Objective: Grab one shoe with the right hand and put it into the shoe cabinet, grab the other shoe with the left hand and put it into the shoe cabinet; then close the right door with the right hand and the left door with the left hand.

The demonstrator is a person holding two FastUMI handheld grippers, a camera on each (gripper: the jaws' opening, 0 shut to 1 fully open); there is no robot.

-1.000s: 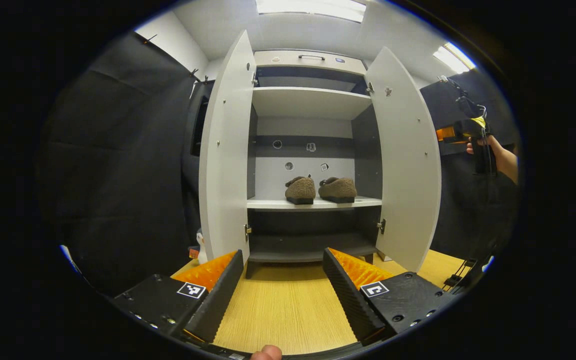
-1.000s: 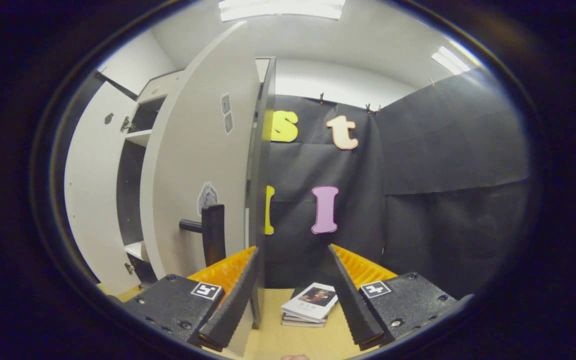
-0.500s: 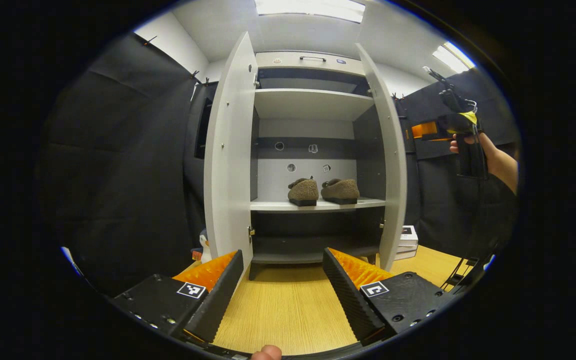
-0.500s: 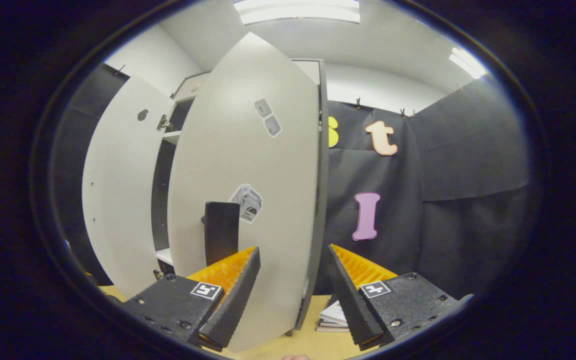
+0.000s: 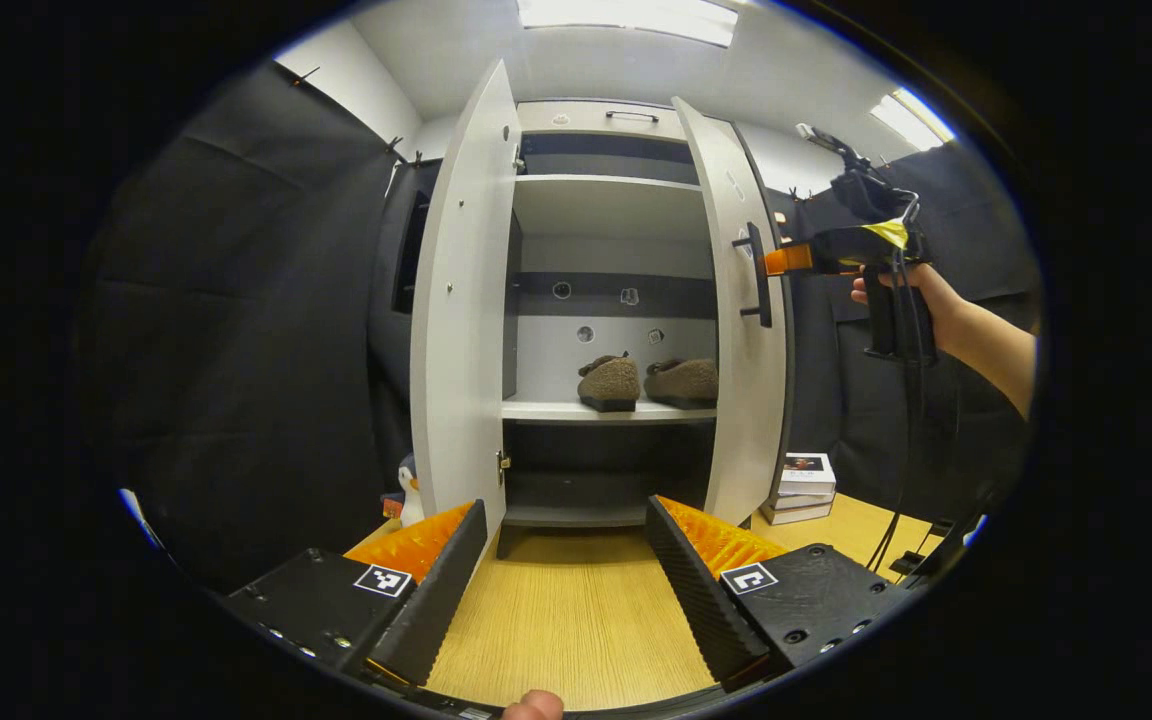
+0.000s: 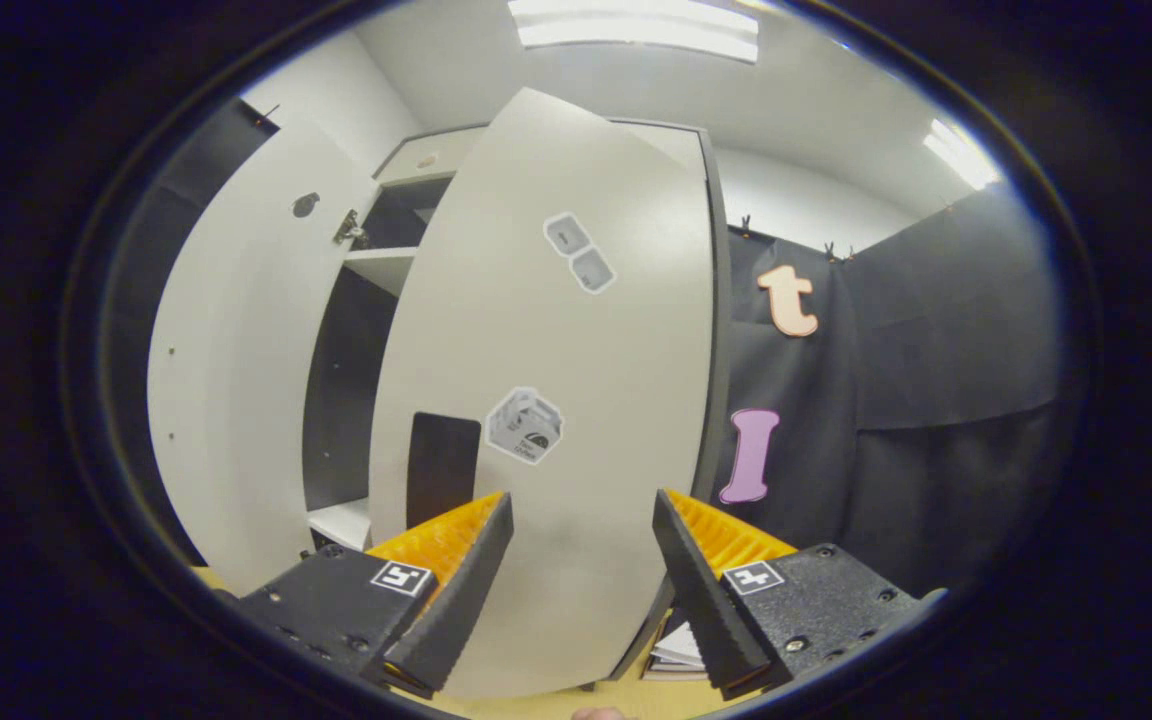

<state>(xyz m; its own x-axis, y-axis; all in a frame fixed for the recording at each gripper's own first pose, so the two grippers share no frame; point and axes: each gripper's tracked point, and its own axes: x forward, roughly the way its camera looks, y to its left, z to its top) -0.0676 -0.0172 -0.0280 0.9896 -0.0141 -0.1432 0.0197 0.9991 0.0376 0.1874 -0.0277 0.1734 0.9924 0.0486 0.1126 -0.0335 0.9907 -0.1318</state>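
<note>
In the left gripper view, the left gripper [image 5: 566, 560] sat at the bottom of the frame, fingers spread wide with nothing between them, above the wooden floor [image 5: 566, 620]. Mid-frame stood the shoe cabinet [image 5: 611, 300], both shoes [image 5: 608, 381] side by side on its middle shelf [image 5: 606, 410]. The left door [image 5: 461, 300] hung wide open; the right door [image 5: 741, 310] stood part-closed, and at right a hand [image 5: 901, 300] held the right gripper [image 5: 786, 260] at its handle [image 5: 756, 275]. In the right gripper view, the right gripper's fingers [image 6: 456, 575] gaped empty at the bottom, the right door's outer face centre-frame.
</note>
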